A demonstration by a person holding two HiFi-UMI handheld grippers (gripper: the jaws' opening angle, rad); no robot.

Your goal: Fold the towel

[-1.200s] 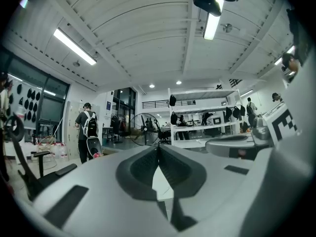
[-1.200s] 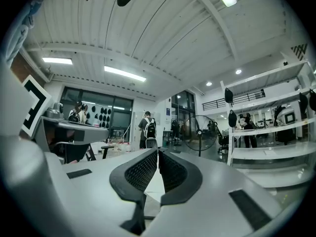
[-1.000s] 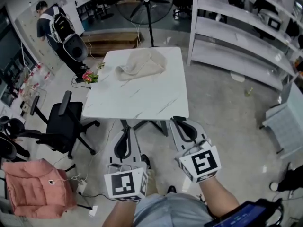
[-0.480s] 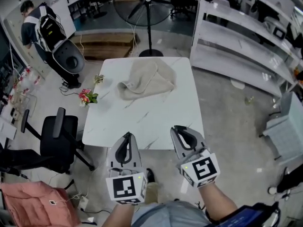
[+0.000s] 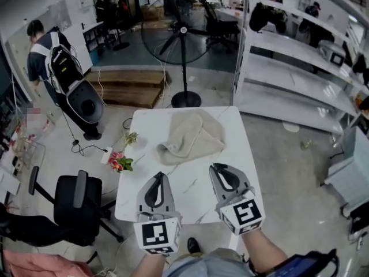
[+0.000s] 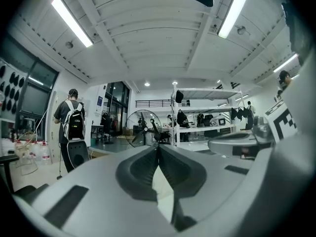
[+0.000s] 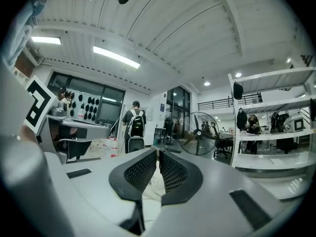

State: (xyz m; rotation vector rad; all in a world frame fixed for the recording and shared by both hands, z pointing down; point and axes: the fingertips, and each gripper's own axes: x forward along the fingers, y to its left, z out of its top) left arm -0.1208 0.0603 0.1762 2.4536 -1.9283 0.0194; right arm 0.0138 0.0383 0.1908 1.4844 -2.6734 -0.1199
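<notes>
On the far half of the table [image 5: 187, 176] the towel [image 5: 193, 137] lies crumpled in a loose heap, a bit right of centre, with nothing on it. The left hand-held gripper [image 5: 159, 176] hangs over the table's near edge with its jaws pressed together, nothing between them. The right hand-held gripper [image 5: 215, 168] is just beside it, a little farther in; its jaws are all but touching and pinch nothing. Both point level toward the towel and are well short of it. My read: this is the approach, no fold started, towel not yet touched. To do it well, spread both sets of jaws before they meet the cloth. Go for two corners or one free edge, not the middle of the bunch. Corners can't be made out from here, so the heap probably needs pulling flat first. Pinch only one layer per side, lift just clear, draw the grippers apart to left and right, then lay the towel down toward the near side. The towel sits close to the far edge, so a push could slide it off toward the fan [image 5: 181, 33].
</notes>
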